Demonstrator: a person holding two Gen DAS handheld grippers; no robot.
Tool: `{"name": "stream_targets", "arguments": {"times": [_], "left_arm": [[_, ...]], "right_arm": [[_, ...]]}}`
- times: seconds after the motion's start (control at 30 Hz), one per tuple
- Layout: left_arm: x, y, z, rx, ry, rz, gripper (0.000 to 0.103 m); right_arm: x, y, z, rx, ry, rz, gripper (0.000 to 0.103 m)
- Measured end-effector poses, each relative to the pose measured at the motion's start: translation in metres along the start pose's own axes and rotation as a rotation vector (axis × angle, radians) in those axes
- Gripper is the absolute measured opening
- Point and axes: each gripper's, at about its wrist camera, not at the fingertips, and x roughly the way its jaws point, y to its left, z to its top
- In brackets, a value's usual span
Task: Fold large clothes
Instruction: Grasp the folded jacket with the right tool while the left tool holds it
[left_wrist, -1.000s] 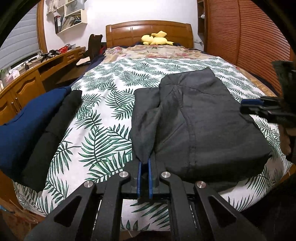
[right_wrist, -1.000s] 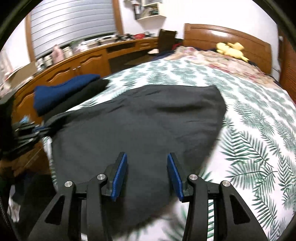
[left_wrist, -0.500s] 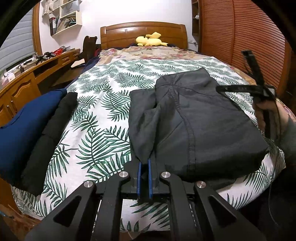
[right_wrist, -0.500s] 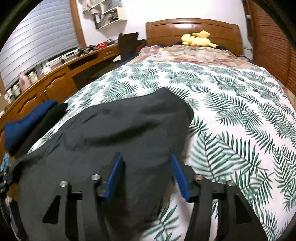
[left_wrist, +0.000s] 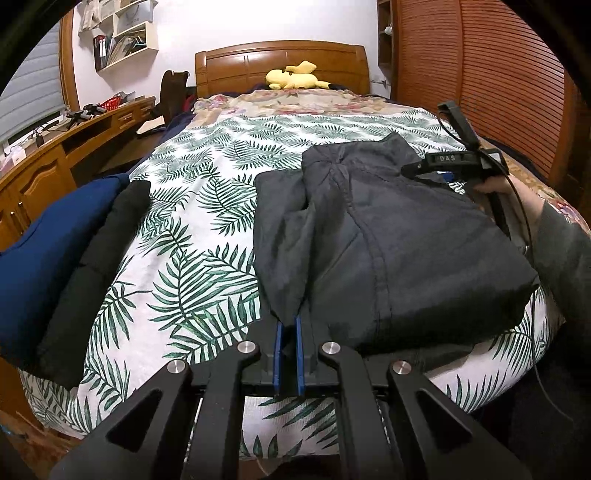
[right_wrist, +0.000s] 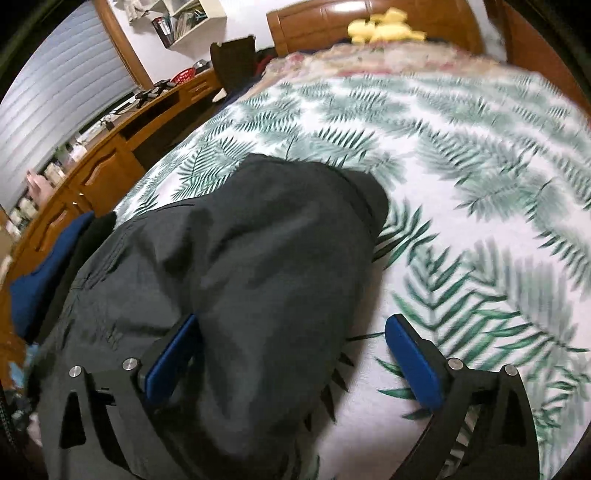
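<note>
A dark grey garment (left_wrist: 388, 236) lies partly folded on the palm-leaf bedspread (left_wrist: 207, 206). My left gripper (left_wrist: 289, 332) is shut on the garment's near left flap at the foot of the bed. My right gripper (right_wrist: 295, 347) is open, its blue pads (right_wrist: 173, 347) wide apart, low over the garment's right side (right_wrist: 258, 277) and its edge. In the left wrist view the right gripper (left_wrist: 443, 164) shows at the garment's far right, held by a hand.
A folded navy garment (left_wrist: 48, 240) and a black one (left_wrist: 92, 266) lie on the bed's left edge. A yellow plush toy (left_wrist: 295, 75) sits by the headboard. A wooden desk (left_wrist: 55, 158) runs along the left; a slatted wardrobe (left_wrist: 498, 81) stands on the right.
My right gripper has swung from the near right corner along the garment's right side toward the headboard and opened wider. My left gripper keeps its hold and has barely moved.
</note>
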Motion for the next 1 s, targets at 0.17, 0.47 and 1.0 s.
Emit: {"name": "stream_targets", "arguments": {"times": [0.17,0.47,1.0], "left_arm": [[-0.001,-0.002,-0.002,-0.008,0.002,0.008,0.006],[-0.013,0.001,-0.002,-0.062,-0.007,0.01,0.016],[0.016,0.003,-0.012,-0.108,0.052,-0.005,0.049]], "right_arm": [[0.015,-0.004,0.005,0.012,0.049,0.127,0.072],[-0.026,0.0,-0.001,-0.054,-0.044,0.124,0.029],[-0.061,-0.003,-0.024,-0.056,-0.037,0.033,0.035]]}}
